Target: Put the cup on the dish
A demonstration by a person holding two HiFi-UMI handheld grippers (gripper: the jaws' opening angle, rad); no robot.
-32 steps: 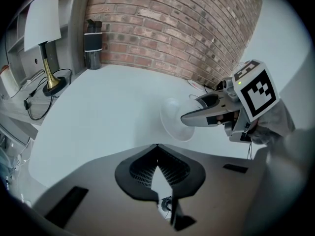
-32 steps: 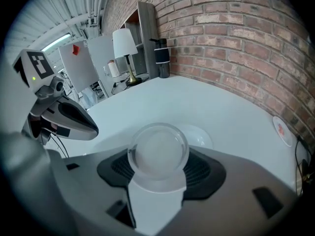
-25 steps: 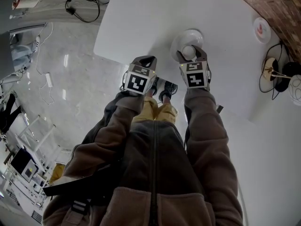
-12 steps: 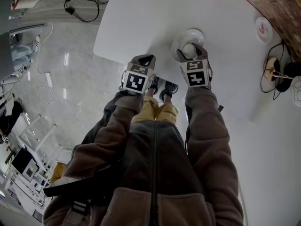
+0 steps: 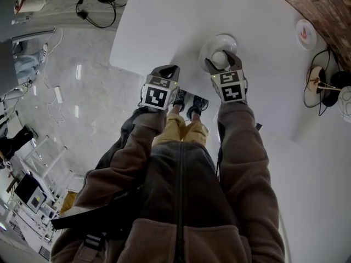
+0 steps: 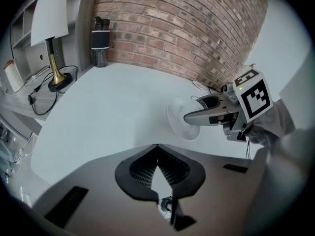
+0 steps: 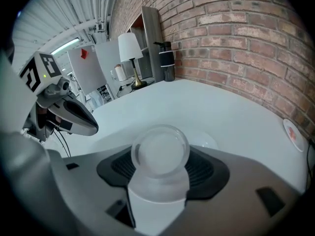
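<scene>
In the head view a white dish (image 5: 210,44) lies on the white table near its front edge. My right gripper (image 5: 224,59) is shut on a translucent white cup (image 5: 220,58), holding it over the dish's near side. In the right gripper view the cup (image 7: 160,154) fills the gap between the jaws, tilted on its side, with the dish (image 7: 207,141) just behind it. From the left gripper view the dish (image 6: 183,127) shows under the right gripper (image 6: 206,110). My left gripper (image 5: 167,70) hangs shut and empty at the table's front edge, left of the dish.
A small white saucer with a red mark (image 5: 305,34) lies at the far right by the brick wall. A lamp (image 6: 53,33) and a black bottle (image 6: 100,42) stand at the table's far end. Cables and a brass lamp base (image 5: 318,86) sit right. The table edge (image 5: 137,67) runs under the left gripper.
My right gripper has drifted slightly to the right with the cup still in it. The left gripper has barely moved.
</scene>
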